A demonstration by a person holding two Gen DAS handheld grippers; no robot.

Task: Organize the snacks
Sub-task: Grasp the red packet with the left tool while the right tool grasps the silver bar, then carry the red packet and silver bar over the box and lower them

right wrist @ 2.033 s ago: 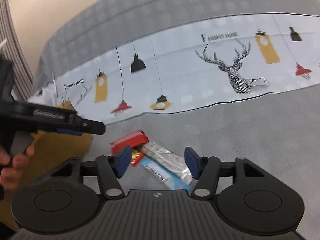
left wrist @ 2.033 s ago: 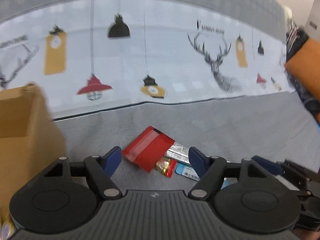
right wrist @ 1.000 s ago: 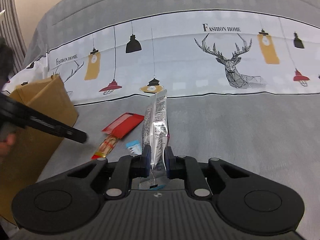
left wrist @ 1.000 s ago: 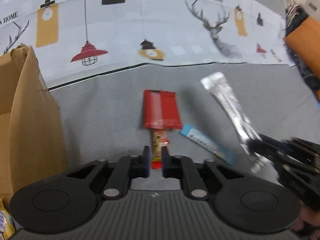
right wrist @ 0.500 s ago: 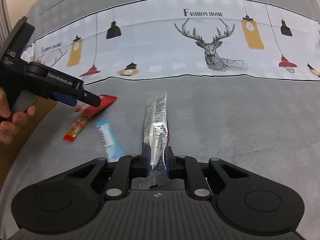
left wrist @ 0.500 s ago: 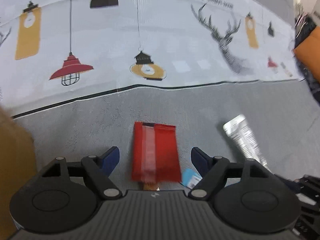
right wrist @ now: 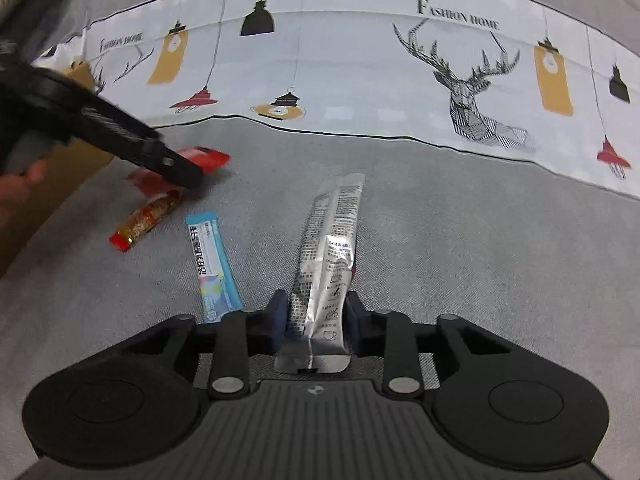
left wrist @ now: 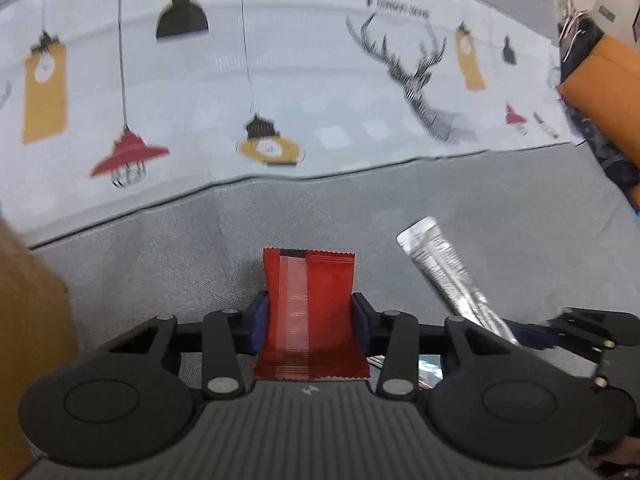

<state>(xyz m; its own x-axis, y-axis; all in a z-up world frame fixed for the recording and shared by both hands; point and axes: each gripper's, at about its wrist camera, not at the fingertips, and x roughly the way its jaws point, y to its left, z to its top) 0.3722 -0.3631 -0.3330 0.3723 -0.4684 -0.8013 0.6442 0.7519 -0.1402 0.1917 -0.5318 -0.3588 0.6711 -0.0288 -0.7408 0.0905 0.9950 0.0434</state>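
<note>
My left gripper is shut on a red snack packet, fingers pressing its two sides. My right gripper is shut on a long silver foil packet that points away from me; the packet also shows in the left wrist view. In the right wrist view the left gripper reaches in from the left over the red packet. A small red-and-gold snack stick and a blue snack stick lie on the grey cloth.
A brown cardboard box stands at the left; its side also shows in the right wrist view. The surface is grey cloth with a white printed band of lamps and deer behind. An orange cushion lies far right.
My left gripper let go of the red-and-gold stick, opened, and has now shut on the red packet. My right gripper stays shut on the silver packet and has moved right.
</note>
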